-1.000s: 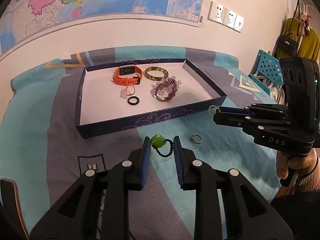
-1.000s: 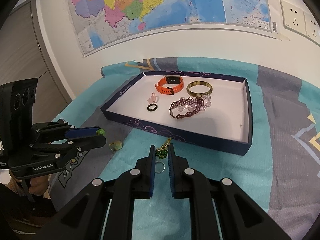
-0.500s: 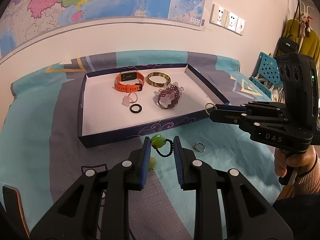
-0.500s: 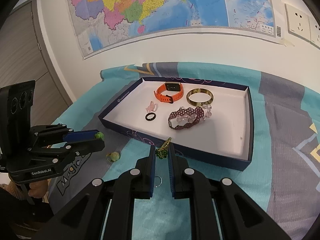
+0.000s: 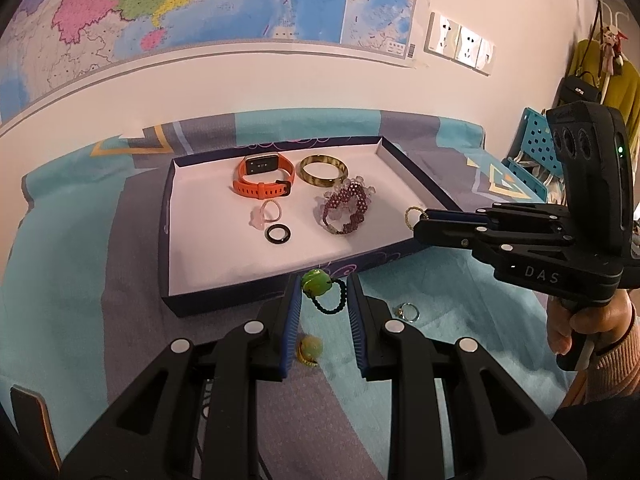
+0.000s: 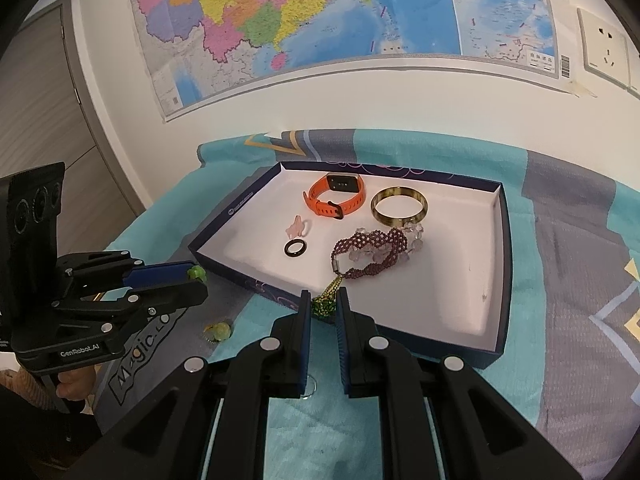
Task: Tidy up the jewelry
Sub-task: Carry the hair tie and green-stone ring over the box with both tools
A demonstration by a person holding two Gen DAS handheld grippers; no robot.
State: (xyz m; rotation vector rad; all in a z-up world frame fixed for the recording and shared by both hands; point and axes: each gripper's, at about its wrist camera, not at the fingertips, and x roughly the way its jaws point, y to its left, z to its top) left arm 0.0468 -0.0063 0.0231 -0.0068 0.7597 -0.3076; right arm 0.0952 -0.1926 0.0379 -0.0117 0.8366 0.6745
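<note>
Two claws grip jewelry: left (image 5: 322,294) a green-bead band (image 5: 323,291), right (image 6: 323,307) a gold-green charm (image 6: 326,300) (over the tray's (image 6: 505,280) rim).

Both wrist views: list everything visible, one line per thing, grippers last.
box lid tray: 1, navy, white inside, on blanket
smartwatch: 1, orange, tray back
bangle: 1, olive, beside watch
beaded bracelet: 1, purple, tray middle
rings: 2, black and pink, tray
loose rings: 2, silver and green-stone, blanket
wall map: 1, multicoloured
left gripper: holds green-bead hair tie
right gripper: holds green-gold piece
</note>
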